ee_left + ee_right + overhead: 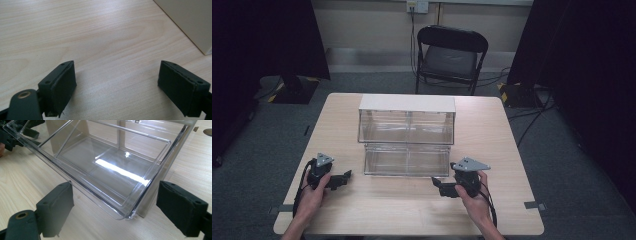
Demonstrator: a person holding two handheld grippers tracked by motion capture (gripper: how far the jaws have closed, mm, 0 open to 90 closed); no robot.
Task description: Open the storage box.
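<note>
Tools wide: left tool (343,178), right tool (439,186) flank clear drawer (406,160), nothing inside.

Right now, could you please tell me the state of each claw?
Left claw: open, holding nothing, over the pale wooden table.
Right claw: open, holding nothing, facing the clear plastic drawer.
</note>
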